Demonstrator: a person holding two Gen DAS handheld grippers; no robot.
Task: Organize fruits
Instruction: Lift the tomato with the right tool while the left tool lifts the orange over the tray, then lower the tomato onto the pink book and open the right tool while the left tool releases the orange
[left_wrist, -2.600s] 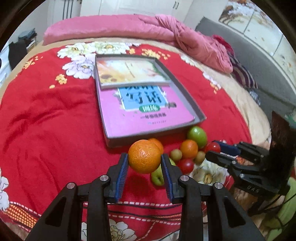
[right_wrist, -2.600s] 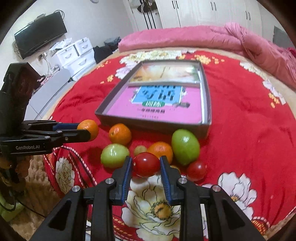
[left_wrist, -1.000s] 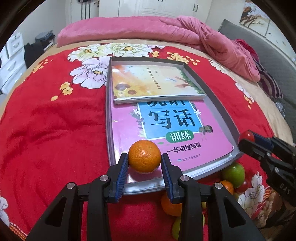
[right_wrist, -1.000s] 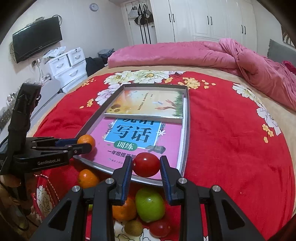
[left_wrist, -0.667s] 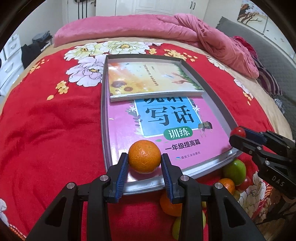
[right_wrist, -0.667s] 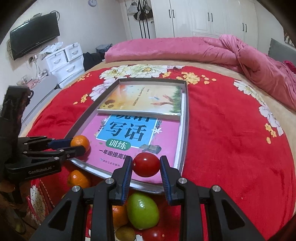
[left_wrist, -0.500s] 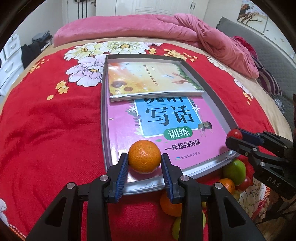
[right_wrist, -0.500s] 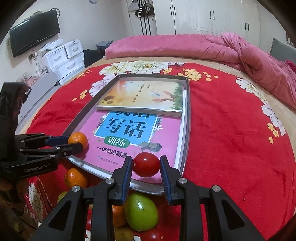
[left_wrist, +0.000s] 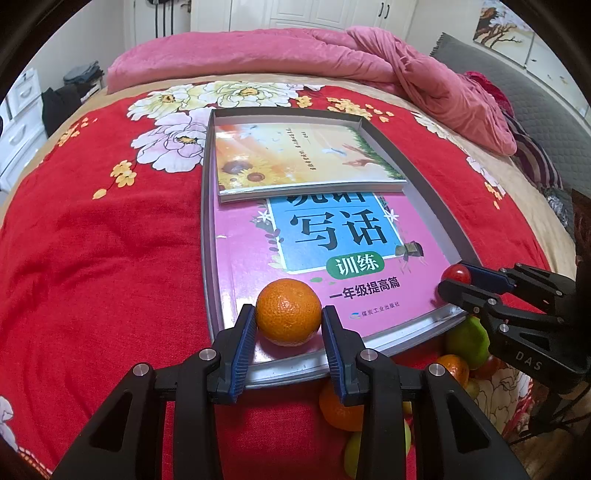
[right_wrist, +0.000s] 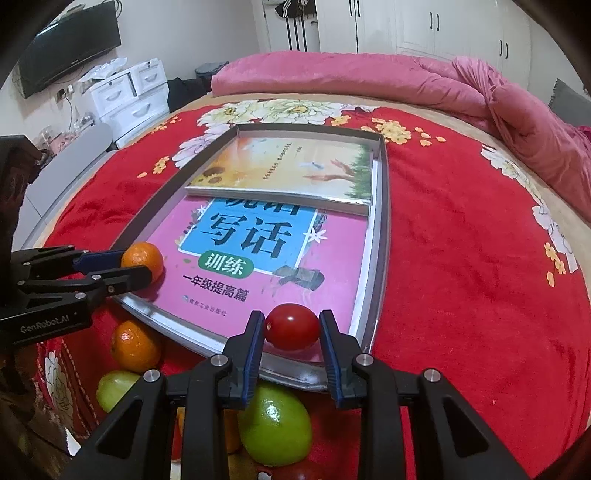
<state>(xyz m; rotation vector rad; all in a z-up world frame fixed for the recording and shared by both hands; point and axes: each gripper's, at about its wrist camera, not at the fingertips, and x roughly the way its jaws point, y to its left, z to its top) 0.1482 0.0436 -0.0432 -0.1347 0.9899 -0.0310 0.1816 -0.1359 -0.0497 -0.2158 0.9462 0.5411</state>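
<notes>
The orange sits clamped between the blue pads of the left gripper, whose fingers are closed on its sides, over the near left corner of the tray. The tomato is pinched the same way in the right gripper, fingers closed on it, above the tray's near right corner. Both grippers point forward and slightly down over the near rim, side by side and well apart.

Ahead of the fingers, inside the tray, lies a pink book with large characters "写话", a green badge "训练" and the line "一年级提高篇". A yellow book with sunflowers overlaps its far end; its print is too small to read.

The right view shows the left gripper's body lettered "GenRobot.AI"; the left view shows "DAS" on the right one.

Behind and below the fingertips, outside the tray on the red bedspread, loose fruit lies close together: the right view shows a lime under its fingers, another orange and a green fruit to the left. The left view catches these only partly, behind its own fingers.
</notes>
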